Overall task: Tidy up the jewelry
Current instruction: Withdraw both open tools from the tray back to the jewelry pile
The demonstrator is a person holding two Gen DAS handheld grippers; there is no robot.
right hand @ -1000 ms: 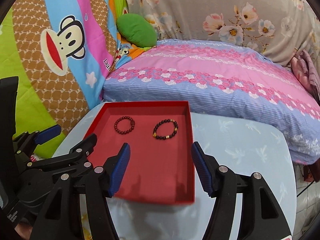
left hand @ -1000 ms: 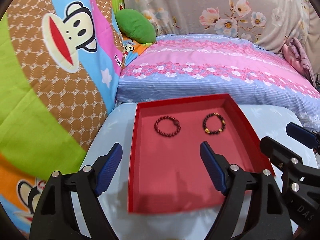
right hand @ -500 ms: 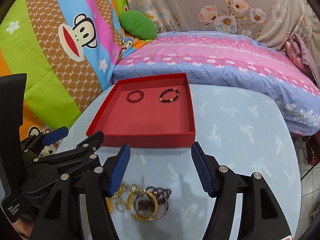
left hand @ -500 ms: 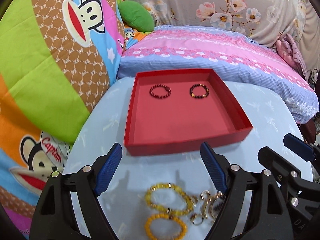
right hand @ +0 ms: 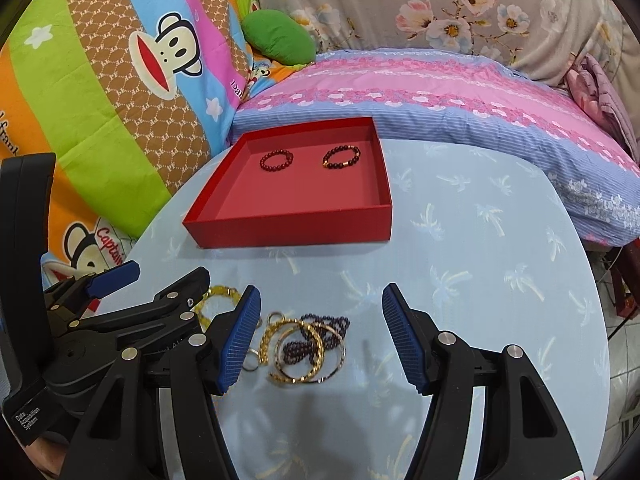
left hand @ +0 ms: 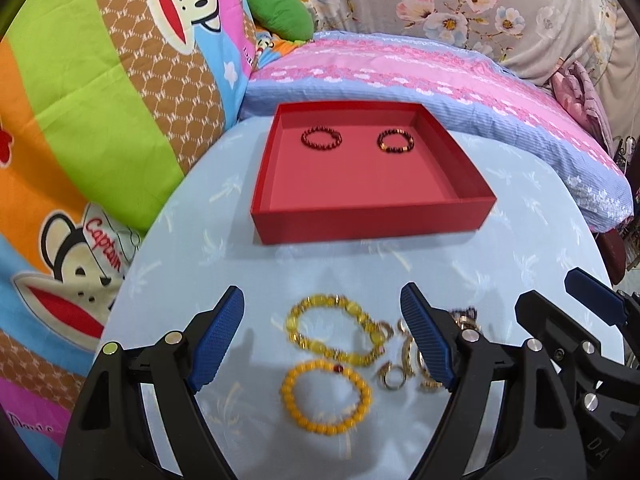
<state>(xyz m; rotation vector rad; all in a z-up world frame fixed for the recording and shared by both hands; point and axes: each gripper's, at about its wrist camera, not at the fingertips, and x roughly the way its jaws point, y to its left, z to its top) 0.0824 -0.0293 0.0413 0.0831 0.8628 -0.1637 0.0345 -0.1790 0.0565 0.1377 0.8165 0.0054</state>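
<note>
A red tray (left hand: 372, 216) (right hand: 288, 228) stands on the light blue table and holds a dark red bead bracelet (left hand: 321, 138) (right hand: 276, 159) and a dark bracelet with gold beads (left hand: 395, 141) (right hand: 341, 157). Near the front lie a yellow bead bracelet (left hand: 326, 396), a yellow-green bracelet (left hand: 336, 330), gold rings and bangles (right hand: 308, 354) and a dark purple bead strand (right hand: 316, 336). My left gripper (left hand: 322, 342) is open and empty above the yellow bracelets. My right gripper (right hand: 320, 338) is open and empty above the bangles.
The round table (right hand: 480, 240) has a palm-print cloth. Colourful monkey-print bedding (left hand: 100, 120) rises at the left, a pink and blue pillow (left hand: 440, 88) lies behind the tray, and a green cushion (left hand: 280, 12) sits further back. The table edge drops off at the right.
Both grippers have pulled back from over the tray toward the table's front. The loose jewelry pile has come into view between the fingers. Both stay open.
</note>
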